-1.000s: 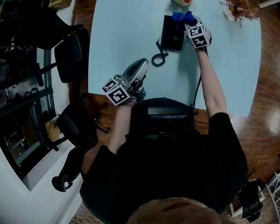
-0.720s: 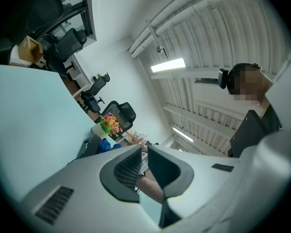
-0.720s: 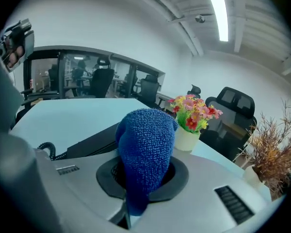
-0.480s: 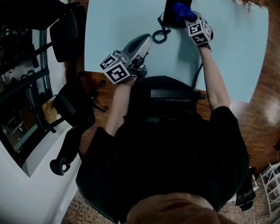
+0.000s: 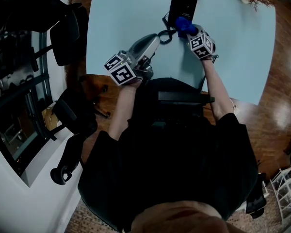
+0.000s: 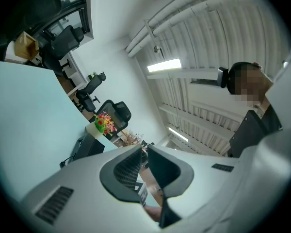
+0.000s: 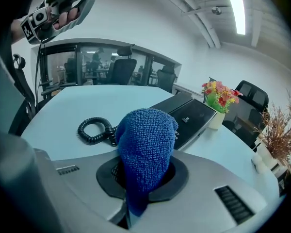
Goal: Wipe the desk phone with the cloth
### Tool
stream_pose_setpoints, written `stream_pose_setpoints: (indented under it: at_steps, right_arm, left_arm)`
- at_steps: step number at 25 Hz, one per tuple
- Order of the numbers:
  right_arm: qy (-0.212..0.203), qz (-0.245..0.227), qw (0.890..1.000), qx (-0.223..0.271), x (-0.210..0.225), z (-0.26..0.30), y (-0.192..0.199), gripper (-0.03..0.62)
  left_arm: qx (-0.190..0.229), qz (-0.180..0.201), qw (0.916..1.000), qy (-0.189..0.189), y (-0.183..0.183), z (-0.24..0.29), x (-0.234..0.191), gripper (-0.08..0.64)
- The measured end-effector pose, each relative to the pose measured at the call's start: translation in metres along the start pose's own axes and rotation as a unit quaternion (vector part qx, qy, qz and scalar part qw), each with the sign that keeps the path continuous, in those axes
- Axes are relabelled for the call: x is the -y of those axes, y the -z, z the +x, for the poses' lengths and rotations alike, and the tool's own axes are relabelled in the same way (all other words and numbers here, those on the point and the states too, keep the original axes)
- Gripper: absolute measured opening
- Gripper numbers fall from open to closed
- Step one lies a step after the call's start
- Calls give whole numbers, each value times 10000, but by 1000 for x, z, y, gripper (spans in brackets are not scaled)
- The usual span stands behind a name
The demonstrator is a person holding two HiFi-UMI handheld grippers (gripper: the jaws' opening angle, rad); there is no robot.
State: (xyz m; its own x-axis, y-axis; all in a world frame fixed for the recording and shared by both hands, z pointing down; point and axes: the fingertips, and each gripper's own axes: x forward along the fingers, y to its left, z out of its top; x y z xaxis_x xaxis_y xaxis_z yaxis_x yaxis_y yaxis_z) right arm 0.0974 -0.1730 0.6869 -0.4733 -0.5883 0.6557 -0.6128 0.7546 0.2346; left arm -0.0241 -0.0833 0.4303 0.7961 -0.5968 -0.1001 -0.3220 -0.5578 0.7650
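Pale blue table (image 5: 233,57) in an open office, and the black desk phone (image 5: 183,4) lies toward the far side, its coiled cord (image 5: 166,33) looping off the near corner. The right tool (image 5: 188,30) is pinching the blue cloth (image 5: 183,23), bunched up between its jaws, just short of the phone's near edge and right beside the cord. The left tool (image 5: 153,40) is held up in the air to the left, jaws slightly parted, nothing between them.

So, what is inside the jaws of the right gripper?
A blue cloth, pinched there and bunched upward. Its lower end is covered by the jaws.
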Motion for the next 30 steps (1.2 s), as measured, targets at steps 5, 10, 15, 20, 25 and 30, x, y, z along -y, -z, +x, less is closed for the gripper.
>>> stream_pose_setpoints:
  at_steps: [5,10,15,20,25,30]
  right_arm:
    - [-43,35,9999,-85,-12,-4,4,5]
    - [-380,-40,9982,-454,-34,-1,20,5]
    - [-470,423,9970,-453,-49,-11,19,5]
    - [-496,1856,9808,332,-43,-37,-8,5]
    - [-408,3327,9330,1311,-27,-73,-43,5]
    - [-313,3950,8954,2033,-28,-115,-80,5]
  left_arm:
    - [-7,0,10000,98,1,-3,6,31]
    - [38,1,9998,184,-2,-7,10,31]
    - [131,-14,9996,239,-9,-15,9,31]
    - [195,-66,9993,303,-13,-22,5,31]
    - [260,-139,9987,420,-19,-27,1,31]
    - [239,-249,9974,639,-24,-32,1,31]
